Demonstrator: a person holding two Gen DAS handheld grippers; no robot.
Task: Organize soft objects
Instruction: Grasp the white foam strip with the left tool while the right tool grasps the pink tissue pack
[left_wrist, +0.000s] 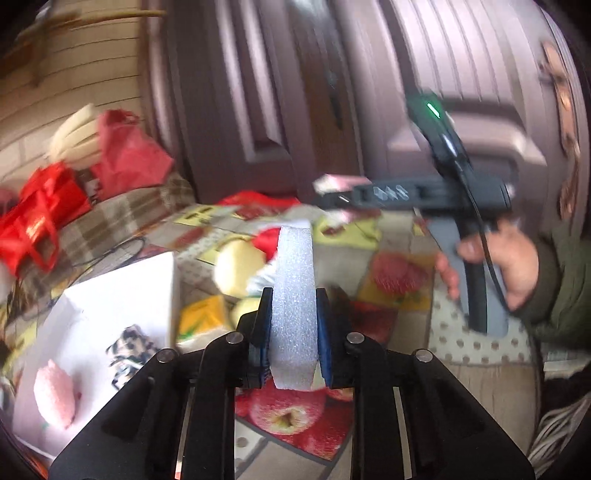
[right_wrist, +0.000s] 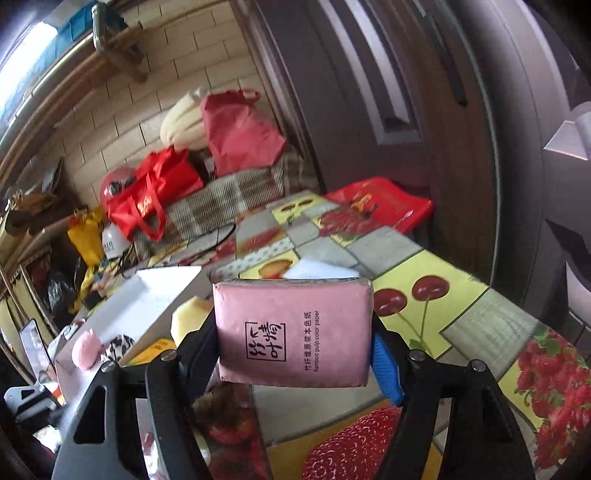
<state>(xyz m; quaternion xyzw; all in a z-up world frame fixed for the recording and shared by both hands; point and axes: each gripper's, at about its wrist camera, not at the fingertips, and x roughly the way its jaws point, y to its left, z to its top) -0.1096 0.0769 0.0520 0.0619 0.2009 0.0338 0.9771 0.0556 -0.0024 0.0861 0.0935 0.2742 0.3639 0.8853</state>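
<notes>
My left gripper (left_wrist: 294, 332) is shut on a white foam block (left_wrist: 294, 306), held upright above the fruit-print tablecloth (left_wrist: 399, 280). My right gripper (right_wrist: 295, 332) is shut on a pink tissue pack (right_wrist: 293, 334), lifted above the table; it also shows in the left wrist view (left_wrist: 343, 183), blurred. A white open box (left_wrist: 122, 291) at the left holds a pink fluffy item (left_wrist: 55, 395) and a leopard-print item (left_wrist: 129, 349); the box also shows in the right wrist view (right_wrist: 155, 299). A pale yellow sponge (left_wrist: 236, 266) and a red and white soft item (left_wrist: 267, 240) lie beyond the foam.
Red bags (right_wrist: 155, 192) and a cream cushion (right_wrist: 184, 122) sit on a checked cloth at the back left. A red bag (right_wrist: 376, 203) lies at the table's far edge by a brown door (right_wrist: 369, 110). A yellow packet (left_wrist: 205, 317) lies beside the box.
</notes>
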